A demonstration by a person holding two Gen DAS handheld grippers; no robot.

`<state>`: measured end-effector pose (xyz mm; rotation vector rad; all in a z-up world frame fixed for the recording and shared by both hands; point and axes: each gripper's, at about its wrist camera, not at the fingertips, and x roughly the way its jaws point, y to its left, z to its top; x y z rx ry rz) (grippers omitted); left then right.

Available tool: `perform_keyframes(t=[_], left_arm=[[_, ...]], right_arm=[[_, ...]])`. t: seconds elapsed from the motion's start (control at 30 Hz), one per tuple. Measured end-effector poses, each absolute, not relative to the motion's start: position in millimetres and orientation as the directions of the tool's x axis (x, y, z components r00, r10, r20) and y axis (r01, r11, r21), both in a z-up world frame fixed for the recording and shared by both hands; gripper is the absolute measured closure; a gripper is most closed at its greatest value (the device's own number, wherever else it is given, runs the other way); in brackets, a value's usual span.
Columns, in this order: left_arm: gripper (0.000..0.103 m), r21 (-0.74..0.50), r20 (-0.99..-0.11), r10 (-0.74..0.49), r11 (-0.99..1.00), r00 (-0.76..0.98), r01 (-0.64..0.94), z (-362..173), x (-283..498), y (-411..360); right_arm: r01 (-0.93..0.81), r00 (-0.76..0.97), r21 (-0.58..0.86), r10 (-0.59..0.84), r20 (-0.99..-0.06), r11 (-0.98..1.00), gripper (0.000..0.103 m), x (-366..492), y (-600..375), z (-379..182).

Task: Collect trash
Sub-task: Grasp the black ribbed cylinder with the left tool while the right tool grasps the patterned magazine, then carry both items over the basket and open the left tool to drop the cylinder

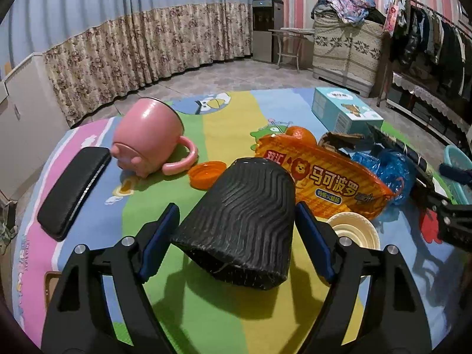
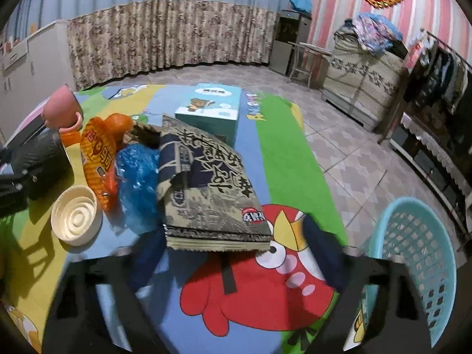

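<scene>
In the left wrist view a crushed black ribbed paper cup (image 1: pixel 242 221) lies on its side between my left gripper's (image 1: pixel 237 230) open blue fingers; the pads stand just off its sides. Behind it lie an orange snack bag (image 1: pixel 321 183), an orange lid (image 1: pixel 206 174), a cream lid (image 1: pixel 354 230) and a crumpled blue plastic bag (image 1: pixel 389 168). In the right wrist view my right gripper (image 2: pixel 236 253) is open and blurred, its fingers on either side of the near edge of a dark printed snack packet (image 2: pixel 206 183). A teal mesh basket (image 2: pixel 413 265) stands at the right.
A pink cup (image 1: pixel 147 135) lies tipped on the colourful cartoon cloth (image 1: pixel 206 309). A black case (image 1: pixel 73 188) lies at the left. A teal box (image 2: pixel 209 109) and an orange fruit (image 2: pixel 121 124) sit further back. Torn cardboard (image 1: pixel 339 141) lies by the bags.
</scene>
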<state>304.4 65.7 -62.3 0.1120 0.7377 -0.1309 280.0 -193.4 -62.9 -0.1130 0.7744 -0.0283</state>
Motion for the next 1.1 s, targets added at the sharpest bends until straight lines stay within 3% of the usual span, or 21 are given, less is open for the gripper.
perform_keyframes(t=[0.23, 0.4, 0.7, 1.1], left_arm=[[0.025, 0.057, -0.672, -0.048, 0.991, 0.739, 0.117, -55, 294, 71], [0.025, 0.074, -0.652, -0.017, 0.994, 0.758, 0.086, -43, 281, 74], [0.025, 0.069, -0.601, -0.01, 0.996, 0.799, 0.064, -10, 259, 59], [0.025, 0.06, -0.56, -0.088, 0.987, 0.824, 0.146, 4, 232, -15]], right_arm=[[-0.039, 0.723, -0.021, 0.014, -0.691, 0.999, 0.095, 276, -205, -52], [-0.038, 0.761, 0.035, 0.052, -0.646, 0.999, 0.101, 264, -224, -30], [-0.014, 0.812, 0.1, 0.07, -0.579, 0.995, 0.101, 228, -259, 1], [0.198, 0.81, 0.101, -0.105, -0.577, 0.975, 0.101, 184, -353, 7]])
